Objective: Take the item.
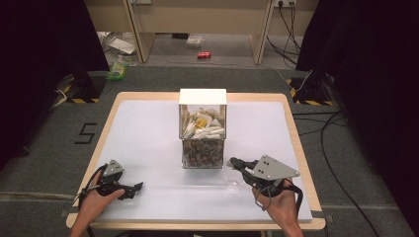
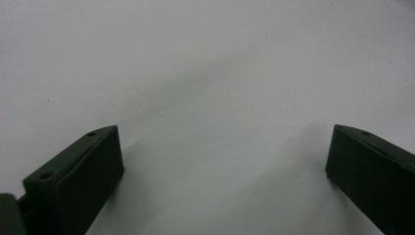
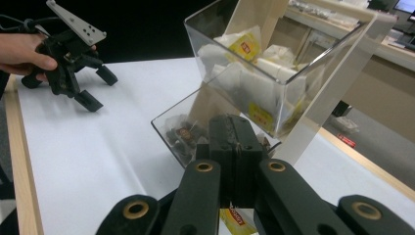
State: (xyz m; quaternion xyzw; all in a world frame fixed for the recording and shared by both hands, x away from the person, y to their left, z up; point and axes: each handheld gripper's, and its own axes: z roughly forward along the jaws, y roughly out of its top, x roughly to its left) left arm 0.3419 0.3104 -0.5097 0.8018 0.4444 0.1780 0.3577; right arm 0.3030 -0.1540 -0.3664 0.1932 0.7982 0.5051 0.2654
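A clear two-tier box (image 1: 202,128) stands mid-table, with white tea bags and yellow tags in its upper bin and darker packets in its lower tray (image 3: 181,132). My right gripper (image 1: 231,162) hovers just right of the box's front. Its jaws (image 3: 235,122) are pressed together, and a tea bag's yellow tag (image 3: 232,218) shows right under them. Something faint and glassy (image 1: 234,182) sits below that gripper. My left gripper (image 1: 134,190) rests low on the white tabletop at the front left, open with nothing between its jaws (image 2: 222,147). The left gripper (image 3: 98,88) also shows in the right gripper view.
The white table surface (image 1: 148,138) has a wooden rim (image 1: 108,123). Past the table's far edge is grey carpet with a red can (image 1: 204,55), bags and cables. Dark curtains and stand bases flank both sides.
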